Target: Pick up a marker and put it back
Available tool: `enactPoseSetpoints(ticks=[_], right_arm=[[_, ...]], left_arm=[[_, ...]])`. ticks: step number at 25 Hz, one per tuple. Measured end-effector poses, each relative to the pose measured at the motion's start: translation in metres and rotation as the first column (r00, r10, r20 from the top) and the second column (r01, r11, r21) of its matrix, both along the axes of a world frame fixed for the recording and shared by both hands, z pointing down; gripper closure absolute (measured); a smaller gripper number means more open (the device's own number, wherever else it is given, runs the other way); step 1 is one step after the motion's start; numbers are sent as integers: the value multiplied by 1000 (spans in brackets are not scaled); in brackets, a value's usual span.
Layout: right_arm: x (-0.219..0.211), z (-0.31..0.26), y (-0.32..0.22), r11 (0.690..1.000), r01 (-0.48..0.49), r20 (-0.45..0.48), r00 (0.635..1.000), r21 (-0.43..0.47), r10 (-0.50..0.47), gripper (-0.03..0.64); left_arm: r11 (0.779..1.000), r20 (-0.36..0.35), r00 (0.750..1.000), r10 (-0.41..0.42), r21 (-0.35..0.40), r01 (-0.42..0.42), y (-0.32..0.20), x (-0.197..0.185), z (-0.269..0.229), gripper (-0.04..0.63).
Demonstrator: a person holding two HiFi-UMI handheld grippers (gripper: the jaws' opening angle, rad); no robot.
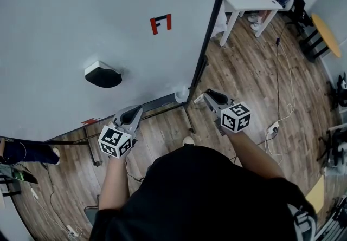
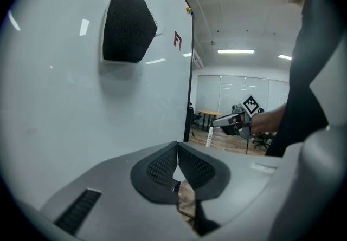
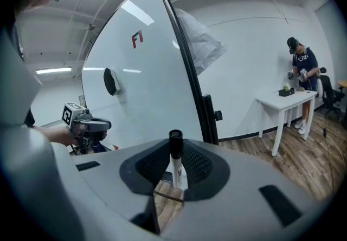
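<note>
A marker (image 3: 175, 160) with a white body and black cap stands upright between the pads of my right gripper (image 3: 174, 172), which is shut on it. In the head view the marker (image 1: 199, 98) pokes out of the right gripper (image 1: 209, 97) just right of the whiteboard's lower corner. The left gripper view shows that marker (image 2: 210, 137) hanging below the right gripper (image 2: 230, 122). My left gripper (image 2: 178, 168) is shut with nothing in it and sits close to the whiteboard (image 1: 65, 28), near its bottom ledge (image 1: 157, 103).
A black eraser (image 1: 102, 76) and a red mark (image 1: 160, 23) are on the board. The board's black frame post (image 3: 190, 83) stands left of the right gripper. Another person (image 3: 301, 66) works at a white table (image 3: 284, 99) further back. Cables (image 1: 279, 121) lie on the wooden floor.
</note>
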State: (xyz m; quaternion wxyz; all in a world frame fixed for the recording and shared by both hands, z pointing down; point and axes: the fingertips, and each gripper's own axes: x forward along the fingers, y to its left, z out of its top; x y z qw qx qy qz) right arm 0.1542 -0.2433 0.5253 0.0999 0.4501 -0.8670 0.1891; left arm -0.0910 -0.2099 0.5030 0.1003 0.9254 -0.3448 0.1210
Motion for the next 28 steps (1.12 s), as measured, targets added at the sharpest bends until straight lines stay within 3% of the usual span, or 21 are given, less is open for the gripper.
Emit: enactPoseSetpoints(ticks=[15,28], right_arm=[[-26,8,-31,996,84,-18,996,2,-84,557],[-55,58,-73,985,169,-54,984,-42,-171,557]], left_arm=[[999,13,999,-38,-28,38,4,-8,5,581],[993,31,994,-109,-51,111,-2,-16,10,581]])
